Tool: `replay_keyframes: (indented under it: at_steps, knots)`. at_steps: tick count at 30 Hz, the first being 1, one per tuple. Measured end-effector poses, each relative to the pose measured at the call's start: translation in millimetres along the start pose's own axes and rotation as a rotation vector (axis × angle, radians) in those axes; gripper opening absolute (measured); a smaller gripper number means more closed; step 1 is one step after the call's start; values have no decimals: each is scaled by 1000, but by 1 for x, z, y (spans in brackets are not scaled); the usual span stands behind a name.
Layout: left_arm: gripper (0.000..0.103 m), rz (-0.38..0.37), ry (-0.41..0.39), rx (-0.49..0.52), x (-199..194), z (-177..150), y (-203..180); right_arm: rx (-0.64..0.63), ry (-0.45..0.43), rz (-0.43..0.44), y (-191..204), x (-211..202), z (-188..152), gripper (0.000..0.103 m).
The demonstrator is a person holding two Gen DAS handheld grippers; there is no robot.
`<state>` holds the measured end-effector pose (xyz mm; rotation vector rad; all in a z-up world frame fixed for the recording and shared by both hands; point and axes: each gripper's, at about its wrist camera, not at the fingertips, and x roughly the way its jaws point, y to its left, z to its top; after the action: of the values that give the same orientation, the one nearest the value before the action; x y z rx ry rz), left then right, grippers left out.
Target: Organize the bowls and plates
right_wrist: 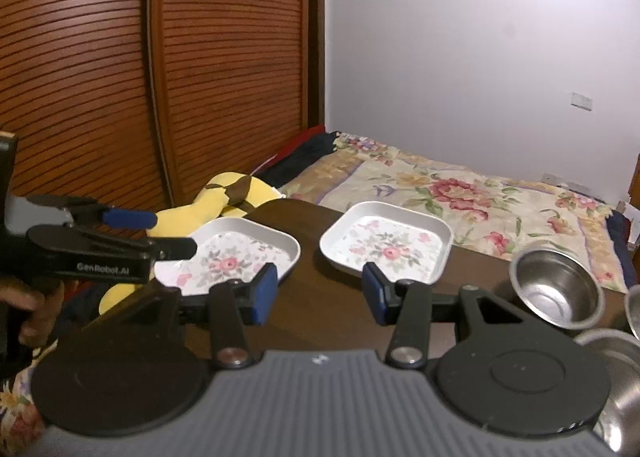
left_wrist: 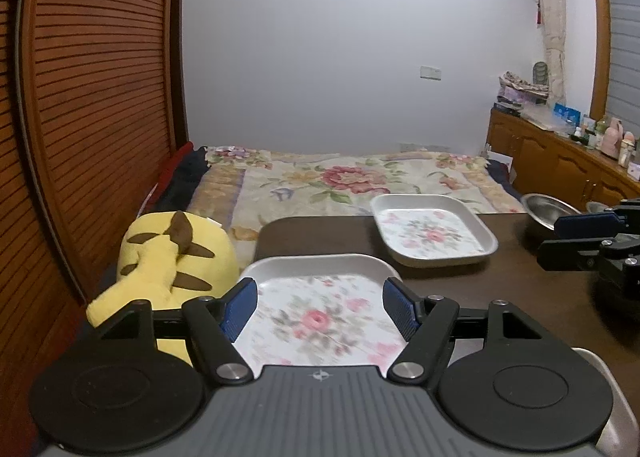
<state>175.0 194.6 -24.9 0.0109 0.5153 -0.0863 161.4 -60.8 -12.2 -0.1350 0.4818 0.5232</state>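
Left wrist first: my left gripper (left_wrist: 319, 309) has its blue pads spread wide, nothing pinched, and between them I look down on the near floral plate (left_wrist: 316, 313) lying flat at the near corner of the dark table (left_wrist: 520, 297). A second floral plate (left_wrist: 434, 231) sits further back and to the right, apart from the first. Beyond it a steel bowl (left_wrist: 550, 211) rests at the far right edge, and my right gripper (left_wrist: 576, 235) pokes in from that side. A yellow plush toy (left_wrist: 168, 265) lies off the table's left edge.

Right wrist now: pads parted here too, gripping nothing, bare table between them. Both plates sit just ahead, side by side, not touching. The bowl stands upright to the right, with more steelware (right_wrist: 616, 369) at the frame's edge, too cropped to name.
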Motion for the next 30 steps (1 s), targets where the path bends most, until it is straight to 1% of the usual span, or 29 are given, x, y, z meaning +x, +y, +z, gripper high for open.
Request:
replay_keyframes:
  at_steps: [6,10,15,20,27,30]
  knots:
    - [71,8,25,-11,23,0,25,0,58,21,6,35,10,48]
    - [64,6,57,-27,38,-7,37,0,105,29,8,59,10,48]
    - [59,7,84,-48,50,-14,49,24,166,50,9,83,7,48]
    - [53,7,88,-70,54,-16,55,32,203,67,13,95,4,48]
    - [44,0,94,-86,56,-18,60,33,228,90,18,107,4,48]
    - [41,0,99,-90,57,-21,60,29,238,94,21,111,3,46]
